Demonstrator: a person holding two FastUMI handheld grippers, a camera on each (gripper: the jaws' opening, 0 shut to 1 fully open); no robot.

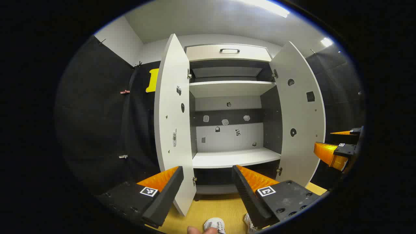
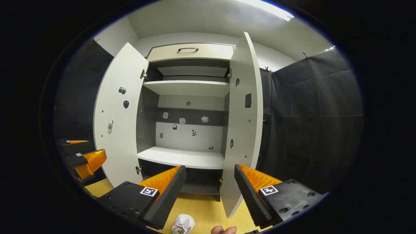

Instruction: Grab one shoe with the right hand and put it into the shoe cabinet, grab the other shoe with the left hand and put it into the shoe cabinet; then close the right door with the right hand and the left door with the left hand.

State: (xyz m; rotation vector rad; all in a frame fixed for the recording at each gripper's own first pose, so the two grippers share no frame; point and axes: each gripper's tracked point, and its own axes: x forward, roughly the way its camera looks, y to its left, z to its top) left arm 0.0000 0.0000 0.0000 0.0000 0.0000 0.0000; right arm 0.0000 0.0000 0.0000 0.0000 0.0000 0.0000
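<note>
fingers of the left gripper (image 1: pixel 208 191) stand wide apart at the bottom of the left gripper view, holding nothing and touching nothing. the right gripper (image 2: pixel 209 191) is the same in the right gripper view: spread wide, empty, clear of everything. each also shows at the edge of the other's view, level and well apart, so both hang side by side in front of the shoe cabinet (image 1: pixel 230 52), probably a ready stance before the first reach.

just below the left gripper, on the near strip of wooden floor (image 1: pixel 214 208), lies one white shoe (image 1: pixel 215 224), with the edge of a second shoe (image 1: pixel 248 222) to its right, partly hidden behind the right finger. in the right gripper view a white shoe (image 2: pixel 183 224) sits on the floor between the fingers and below them. fingertips of a person (image 2: pixel 224 230) poke in at the bottom edge.

farther off, the cabinet's left door (image 1: pixel 172 123) and right door (image 1: pixel 299 113) are both swung fully open towards the viewer, leaving the way in free. the lower shelf (image 1: pixel 235 157) is bare and looks the likely spot for the shoes; the upper shelf (image 1: pixel 230 87) is bare too, and a drawer with a dark handle (image 1: pixel 229 50) sits on top. no shoe is in yet, so the task seems at its start; the right gripper would need to drop down to its shoe first.
</note>
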